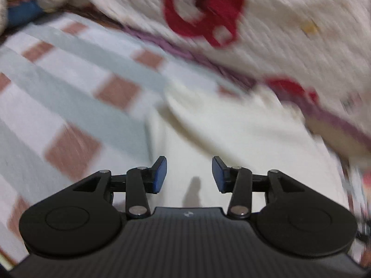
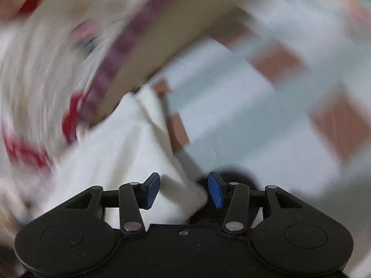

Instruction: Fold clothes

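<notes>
I have both grippers over a bed covered by a checked sheet [image 1: 69, 88], pale with grey bands and brown squares. The garment I am working on is a plain cream cloth [image 1: 220, 134], lying on that sheet against the edge of a quilt [image 1: 289, 23] printed with red shapes and trimmed in purple.

My left gripper [image 1: 189, 175] hangs just above the cream cloth with its fingers apart and nothing between them; only bare fabric and a small shadow show in the gap. I read that as a hover over the middle of the cloth, ready to pin it or pick a fold line.

My right gripper [image 2: 183, 191] also has its fingers spread. A corner of the cream cloth [image 2: 120, 157] lies in the gap, but the blue pads are not pressing on it, so I judge it is not held. Placed at the cloth's edge like this, it suits either taking the corner or having just let it go.

Both views are badly smeared, so I cannot tell how many folds the cloth has.
</notes>
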Demonstrator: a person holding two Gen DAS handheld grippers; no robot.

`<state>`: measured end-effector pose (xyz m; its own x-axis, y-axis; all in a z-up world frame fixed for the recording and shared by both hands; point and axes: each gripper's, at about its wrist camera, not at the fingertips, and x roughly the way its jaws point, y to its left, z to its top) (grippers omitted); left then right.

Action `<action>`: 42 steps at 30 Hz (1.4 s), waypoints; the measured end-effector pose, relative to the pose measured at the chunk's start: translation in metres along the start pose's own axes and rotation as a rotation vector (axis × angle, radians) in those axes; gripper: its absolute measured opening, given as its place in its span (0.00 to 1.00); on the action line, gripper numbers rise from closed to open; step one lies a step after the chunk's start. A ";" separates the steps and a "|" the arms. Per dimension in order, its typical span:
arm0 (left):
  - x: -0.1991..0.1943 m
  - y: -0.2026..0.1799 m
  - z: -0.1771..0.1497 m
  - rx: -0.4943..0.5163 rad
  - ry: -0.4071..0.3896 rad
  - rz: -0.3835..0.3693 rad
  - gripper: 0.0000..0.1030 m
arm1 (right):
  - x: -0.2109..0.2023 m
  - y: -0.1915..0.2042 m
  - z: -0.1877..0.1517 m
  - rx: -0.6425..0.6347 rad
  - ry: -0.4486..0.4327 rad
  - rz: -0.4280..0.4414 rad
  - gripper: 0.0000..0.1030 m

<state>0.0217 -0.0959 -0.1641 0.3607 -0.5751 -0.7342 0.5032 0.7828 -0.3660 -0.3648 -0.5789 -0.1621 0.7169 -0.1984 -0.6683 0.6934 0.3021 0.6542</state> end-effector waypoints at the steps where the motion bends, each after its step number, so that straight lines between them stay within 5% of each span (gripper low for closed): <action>1: -0.002 -0.005 -0.014 0.007 0.018 0.001 0.43 | -0.001 -0.013 -0.001 0.133 0.016 0.040 0.52; 4: -0.010 -0.011 -0.050 -0.023 0.057 0.001 0.45 | 0.000 -0.017 -0.013 0.147 0.021 0.071 0.52; 11: -0.033 0.015 -0.072 -0.182 0.068 0.021 0.47 | 0.003 -0.026 -0.043 0.177 0.032 0.141 0.52; 16: -0.029 0.011 -0.078 -0.151 0.081 0.063 0.47 | 0.030 -0.026 -0.045 0.276 0.015 0.220 0.50; 17: -0.027 0.010 -0.078 -0.139 0.085 0.072 0.47 | 0.037 -0.025 -0.044 0.302 0.005 0.237 0.40; 19: -0.025 0.008 -0.078 -0.119 0.089 0.086 0.47 | 0.043 -0.004 -0.036 0.199 -0.017 0.210 0.20; 22: -0.030 0.010 -0.082 -0.116 0.084 0.105 0.47 | 0.003 0.042 -0.029 -0.081 -0.142 0.241 0.18; 24: -0.033 0.015 -0.083 -0.131 0.081 0.147 0.50 | -0.018 0.054 -0.030 -0.168 -0.174 0.228 0.16; 28: -0.043 0.028 -0.079 -0.186 0.031 0.205 0.53 | 0.007 0.037 -0.035 -0.181 -0.108 0.050 0.16; 31: -0.045 0.037 -0.073 -0.224 -0.003 0.185 0.57 | 0.019 0.024 -0.043 -0.130 -0.092 0.021 0.17; 35: -0.025 0.041 -0.074 -0.257 0.057 0.080 0.58 | 0.019 0.022 -0.042 -0.101 -0.086 0.038 0.19; 37: -0.020 0.040 -0.070 -0.251 0.035 0.065 0.48 | 0.019 0.024 -0.043 -0.145 -0.088 0.033 0.20; 39: -0.021 0.035 -0.065 -0.208 0.011 0.055 0.17 | 0.020 0.025 -0.045 -0.173 -0.091 0.030 0.21; 42: -0.065 0.017 -0.063 -0.093 -0.130 0.056 0.13 | 0.018 0.019 -0.046 -0.178 -0.097 0.030 0.23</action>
<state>-0.0424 -0.0300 -0.1585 0.4880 -0.5512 -0.6768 0.4066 0.8297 -0.3825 -0.3418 -0.5336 -0.1778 0.7467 -0.2731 -0.6065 0.6541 0.4673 0.5948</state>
